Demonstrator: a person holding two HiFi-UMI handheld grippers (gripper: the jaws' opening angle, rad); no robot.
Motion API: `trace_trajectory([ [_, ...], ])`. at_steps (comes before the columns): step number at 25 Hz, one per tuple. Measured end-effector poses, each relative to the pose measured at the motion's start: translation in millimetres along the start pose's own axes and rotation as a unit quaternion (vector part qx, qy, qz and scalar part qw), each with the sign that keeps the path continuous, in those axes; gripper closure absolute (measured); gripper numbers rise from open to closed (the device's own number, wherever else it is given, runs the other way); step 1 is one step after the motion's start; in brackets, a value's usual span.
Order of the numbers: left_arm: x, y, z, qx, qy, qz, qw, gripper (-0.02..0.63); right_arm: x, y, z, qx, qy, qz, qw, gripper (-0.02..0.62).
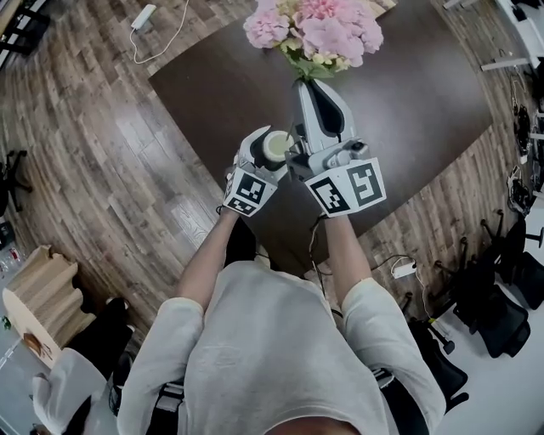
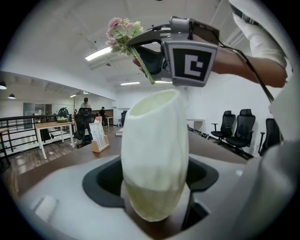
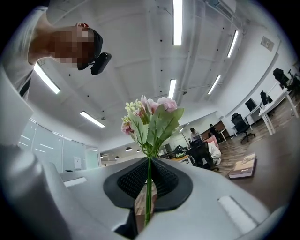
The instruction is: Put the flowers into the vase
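A cream vase (image 1: 277, 146) stands upright between the jaws of my left gripper (image 1: 270, 153), which is shut on its lower body (image 2: 154, 164). My right gripper (image 1: 306, 85) is shut on the thin green stem (image 3: 148, 187) of a bunch of pink flowers (image 1: 319, 30) with green leaves. In the left gripper view the right gripper (image 2: 145, 51) hangs above the vase. The flowers (image 2: 123, 30) tilt to the upper left. The stem's lower end hangs just above the vase's mouth, outside it. The blooms (image 3: 152, 117) rise over the shut jaws in the right gripper view.
Both grippers hover over the near edge of a dark brown table (image 1: 416, 102). On the wooden floor lie a white power strip (image 1: 143, 17) and another (image 1: 404, 270). Black office chairs (image 1: 501, 289) stand at the right, and a wooden shelf (image 1: 42, 293) at the lower left.
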State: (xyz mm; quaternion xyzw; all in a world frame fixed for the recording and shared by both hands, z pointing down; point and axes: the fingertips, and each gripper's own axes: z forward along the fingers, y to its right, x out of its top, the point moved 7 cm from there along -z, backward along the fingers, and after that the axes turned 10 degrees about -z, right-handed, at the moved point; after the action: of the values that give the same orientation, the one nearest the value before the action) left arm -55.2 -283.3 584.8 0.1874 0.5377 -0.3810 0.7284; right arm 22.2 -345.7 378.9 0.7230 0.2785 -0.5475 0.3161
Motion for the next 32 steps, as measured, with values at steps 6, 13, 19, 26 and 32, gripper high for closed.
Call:
trace_trajectory([
  [6, 0.0, -1.1, -2.1, -0.003, 0.001, 0.001, 1.0000, 0.238, -25.9, -2.6, -9.4, -0.001, -0.027, 0.008, 1.000, 0.572],
  [13, -1.9, -3.2, -2.0, -0.002, 0.002, 0.001, 1.0000, 0.238, -51.4, -11.3, -34.4, -0.006, -0.055, 0.008, 0.998, 0.565],
  [19, -5.8, 0.8, -5.6, 0.001, 0.010, -0.001, 0.9999, 0.238, -67.8, -28.1, -64.9, -0.010, -0.085, -0.026, 0.996, 0.552],
  [26, 0.7, -11.2, 16.9, 0.005, 0.003, -0.006, 1.0000, 0.238, -93.5, -25.1, -70.6, -0.010, -0.146, -0.101, 0.984, 0.542],
  [32, -2.2, -3.8, 0.5, 0.007, 0.008, -0.003, 0.9999, 0.238, -113.3, -44.2, -92.3, -0.022, -0.181, -0.155, 0.971, 0.446],
])
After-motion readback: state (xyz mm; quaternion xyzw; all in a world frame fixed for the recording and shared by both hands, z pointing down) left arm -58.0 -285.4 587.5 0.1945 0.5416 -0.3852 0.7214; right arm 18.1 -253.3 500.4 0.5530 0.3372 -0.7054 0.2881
